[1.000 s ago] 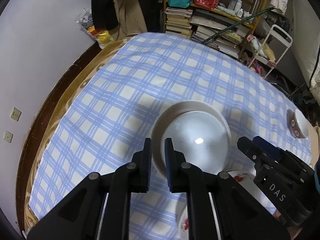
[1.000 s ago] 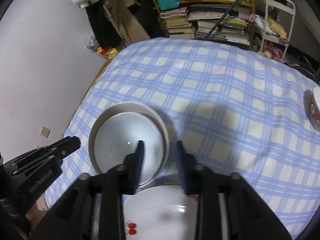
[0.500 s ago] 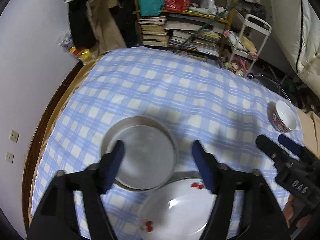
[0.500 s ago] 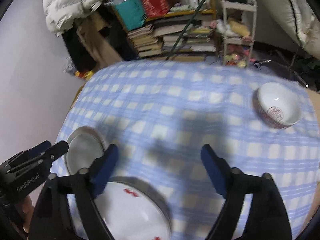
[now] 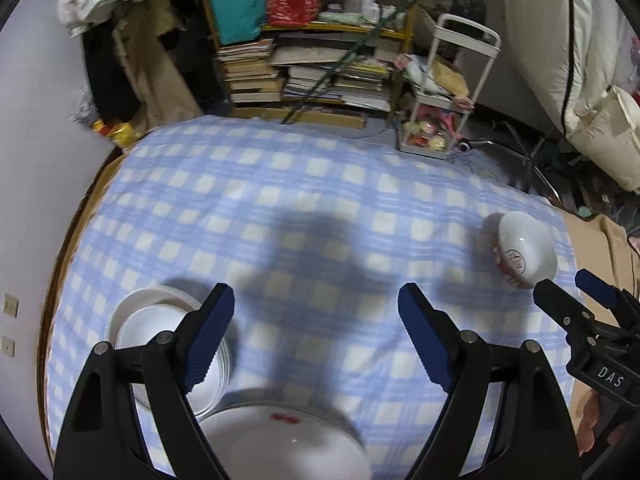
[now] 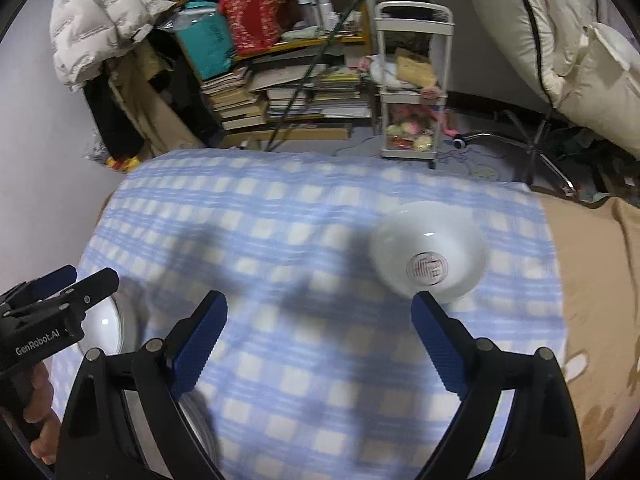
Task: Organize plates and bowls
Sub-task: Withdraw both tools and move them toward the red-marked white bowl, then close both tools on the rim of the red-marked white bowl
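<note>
Both tongs, left gripper [image 5: 316, 334] and right gripper [image 6: 320, 342], had just opened empty, leaving the stacked bowls [image 5: 160, 320]; the lone bowl [image 6: 430, 256], ahead of the right gripper, seemed next

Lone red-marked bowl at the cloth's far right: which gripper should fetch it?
Right, probably. The right gripper has open, empty jaws, and the bowl lies just beyond its right fingertip. The left gripper sits over the stacked plates, further off.

Tablecloth [image 6: 320, 360]: blue-white check. Bowl [image 6: 428, 258]: white, red emblem inside. Plate [image 5: 280, 444]: white, red marks. Claw pads [image 5: 208, 336]: blue.
</note>
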The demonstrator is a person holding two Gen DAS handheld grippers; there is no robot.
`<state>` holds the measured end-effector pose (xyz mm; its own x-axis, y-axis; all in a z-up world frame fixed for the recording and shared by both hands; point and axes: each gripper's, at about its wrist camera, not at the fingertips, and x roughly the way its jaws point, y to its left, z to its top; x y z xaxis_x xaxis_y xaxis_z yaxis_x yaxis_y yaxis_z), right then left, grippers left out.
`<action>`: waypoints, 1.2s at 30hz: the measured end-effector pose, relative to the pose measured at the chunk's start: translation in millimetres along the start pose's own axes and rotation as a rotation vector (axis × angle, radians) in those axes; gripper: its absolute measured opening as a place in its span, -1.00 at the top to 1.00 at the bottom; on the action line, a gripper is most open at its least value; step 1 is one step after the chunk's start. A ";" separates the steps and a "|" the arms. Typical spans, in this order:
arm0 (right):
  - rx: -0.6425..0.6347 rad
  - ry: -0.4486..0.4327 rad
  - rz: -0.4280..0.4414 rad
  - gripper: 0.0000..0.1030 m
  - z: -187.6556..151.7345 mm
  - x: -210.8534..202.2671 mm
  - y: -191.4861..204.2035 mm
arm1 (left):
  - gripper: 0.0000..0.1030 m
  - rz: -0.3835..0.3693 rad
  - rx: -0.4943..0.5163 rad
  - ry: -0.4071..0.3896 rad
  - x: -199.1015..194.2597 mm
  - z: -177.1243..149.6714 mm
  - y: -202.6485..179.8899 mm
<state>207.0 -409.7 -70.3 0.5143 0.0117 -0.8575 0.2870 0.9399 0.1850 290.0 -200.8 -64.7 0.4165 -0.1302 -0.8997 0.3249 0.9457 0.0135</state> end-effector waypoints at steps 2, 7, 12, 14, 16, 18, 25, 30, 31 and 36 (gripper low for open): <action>0.008 0.001 -0.026 -0.90 4.2 3.6 -11.7 | -0.61 -0.018 0.017 0.009 8.6 6.2 -14.8; 0.045 0.010 -0.056 -0.89 12.0 14.4 -45.2 | -0.61 -0.081 0.063 0.016 28.7 21.4 -57.8; 0.071 0.042 -0.082 -0.89 19.3 31.3 -77.8 | -0.61 -0.104 0.098 0.041 51.3 32.7 -96.3; 0.082 0.051 -0.091 -0.89 19.6 36.9 -88.3 | -0.61 -0.114 0.104 0.060 62.6 35.3 -111.3; 0.095 0.067 -0.087 -0.89 19.8 43.8 -98.0 | -0.61 -0.120 0.109 0.077 72.0 37.5 -123.8; 0.105 0.079 -0.088 -0.88 18.6 50.8 -106.8 | -0.61 -0.126 0.116 0.093 80.7 36.1 -136.0; 0.137 0.127 -0.076 -0.68 13.6 74.9 -131.7 | -0.61 -0.113 0.155 0.120 99.0 35.1 -166.3; 0.163 0.158 -0.042 -0.29 12.4 89.0 -141.2 | -0.59 -0.114 0.158 0.143 112.8 35.3 -178.6; 0.170 0.167 -0.026 -0.25 12.2 93.1 -142.8 | -0.56 -0.115 0.163 0.147 115.2 34.4 -181.4; 0.197 0.201 0.004 0.17 9.6 107.1 -143.9 | -0.04 -0.161 0.168 0.193 124.7 27.8 -190.7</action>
<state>228.6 -547.0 -184.2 0.3509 0.1010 -0.9310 0.4470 0.8555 0.2613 303.6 -405.6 -167.4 0.1847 -0.2002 -0.9622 0.5163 0.8528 -0.0783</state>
